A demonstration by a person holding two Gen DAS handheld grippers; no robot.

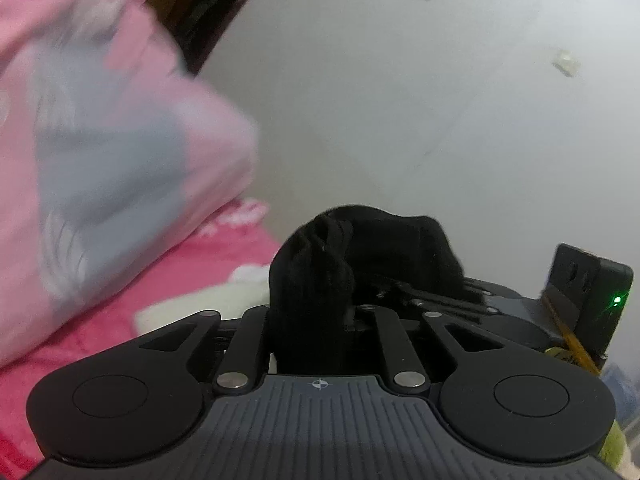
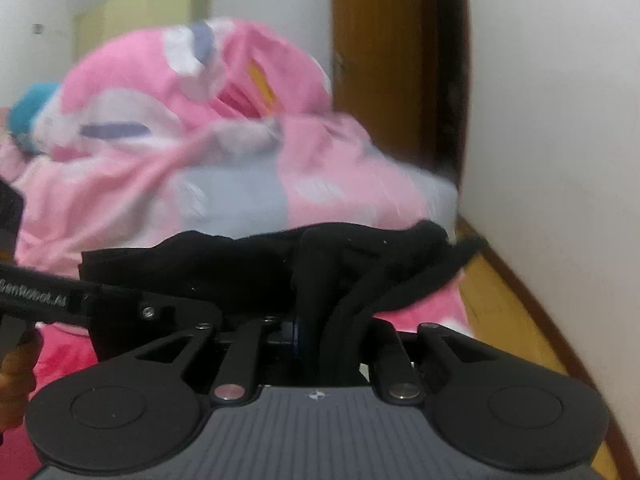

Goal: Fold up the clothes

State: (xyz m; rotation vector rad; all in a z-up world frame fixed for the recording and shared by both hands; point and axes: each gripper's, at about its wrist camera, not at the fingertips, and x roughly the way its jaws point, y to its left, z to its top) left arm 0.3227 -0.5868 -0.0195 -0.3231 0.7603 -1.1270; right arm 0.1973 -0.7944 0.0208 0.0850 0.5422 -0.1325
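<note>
Currently left claw point(image 1: 316, 280) is clamped on a bunched black garment point(image 1: 360, 248), lifted before the white wall point(image 1: 400, 80). Right claw point(image 2: 320, 300) pinches the same garment's other end, above the pink bedding point(image 2: 224, 152).

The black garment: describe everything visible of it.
The black garment is soft, matte, knit-looking fabric, bunched and creased rather than flat. The right gripper pinches a gathered fold, and the rest stretches leftward above the pink bedding. In the left wrist view a wad of it sits clamped in the left gripper. Its type cannot be told.
</note>
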